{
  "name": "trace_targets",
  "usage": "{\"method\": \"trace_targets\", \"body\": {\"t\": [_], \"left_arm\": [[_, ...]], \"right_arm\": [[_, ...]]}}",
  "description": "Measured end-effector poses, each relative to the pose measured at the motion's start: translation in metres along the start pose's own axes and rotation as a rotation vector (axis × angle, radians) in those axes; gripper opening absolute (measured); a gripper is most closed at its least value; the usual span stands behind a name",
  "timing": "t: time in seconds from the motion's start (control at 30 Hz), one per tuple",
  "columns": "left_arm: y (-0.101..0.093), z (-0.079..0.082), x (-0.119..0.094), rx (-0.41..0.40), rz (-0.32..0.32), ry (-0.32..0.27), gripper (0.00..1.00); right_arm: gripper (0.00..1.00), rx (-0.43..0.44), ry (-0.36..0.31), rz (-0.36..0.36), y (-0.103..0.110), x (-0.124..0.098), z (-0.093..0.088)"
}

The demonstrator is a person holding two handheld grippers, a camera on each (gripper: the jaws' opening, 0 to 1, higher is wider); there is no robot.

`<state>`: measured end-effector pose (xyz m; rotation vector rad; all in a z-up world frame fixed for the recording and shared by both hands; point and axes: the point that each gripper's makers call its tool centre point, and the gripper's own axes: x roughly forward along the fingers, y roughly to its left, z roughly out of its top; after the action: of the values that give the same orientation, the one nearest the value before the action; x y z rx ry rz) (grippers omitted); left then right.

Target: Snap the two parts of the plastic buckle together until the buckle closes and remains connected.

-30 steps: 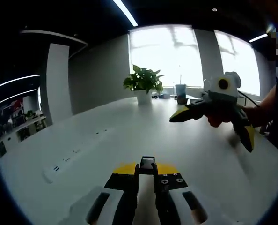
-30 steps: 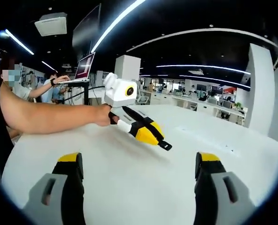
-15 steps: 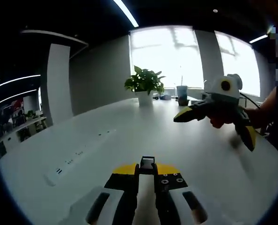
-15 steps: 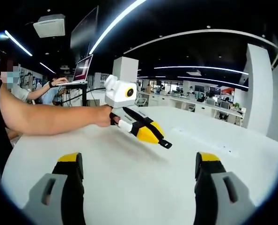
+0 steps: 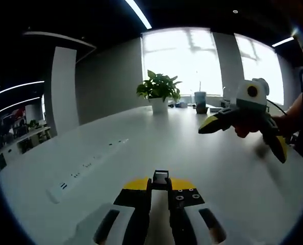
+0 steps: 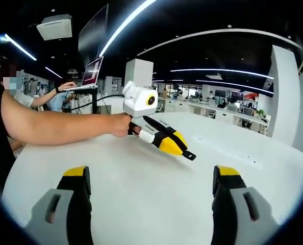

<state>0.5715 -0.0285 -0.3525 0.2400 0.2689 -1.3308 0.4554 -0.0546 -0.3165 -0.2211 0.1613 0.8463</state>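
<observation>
White table [image 5: 141, 148] — left tongs [image 5: 160, 179] clenched on buckle piece [image 5: 161, 178]; right tongs [image 6: 150, 176] released.

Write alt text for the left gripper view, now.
The left gripper, jaws shut on a small black buckle part, is held over a white table. The right gripper, jaws open, is held up at right; a potted plant and bright windows stand behind.

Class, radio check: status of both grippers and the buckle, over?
Left gripper shut on black buckle piece. Right gripper open, empty. White table between them.
</observation>
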Motion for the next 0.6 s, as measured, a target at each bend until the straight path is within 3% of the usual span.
{"method": "trace_targets", "body": {"t": [0.6], "left_arm": [[-0.0033,-0.0064,0.0019,0.001,-0.022,0.025,0.10]], "right_arm": [[1.00,0.002,0.021,0.017,0.0004,0.0027,-0.0040]]}}
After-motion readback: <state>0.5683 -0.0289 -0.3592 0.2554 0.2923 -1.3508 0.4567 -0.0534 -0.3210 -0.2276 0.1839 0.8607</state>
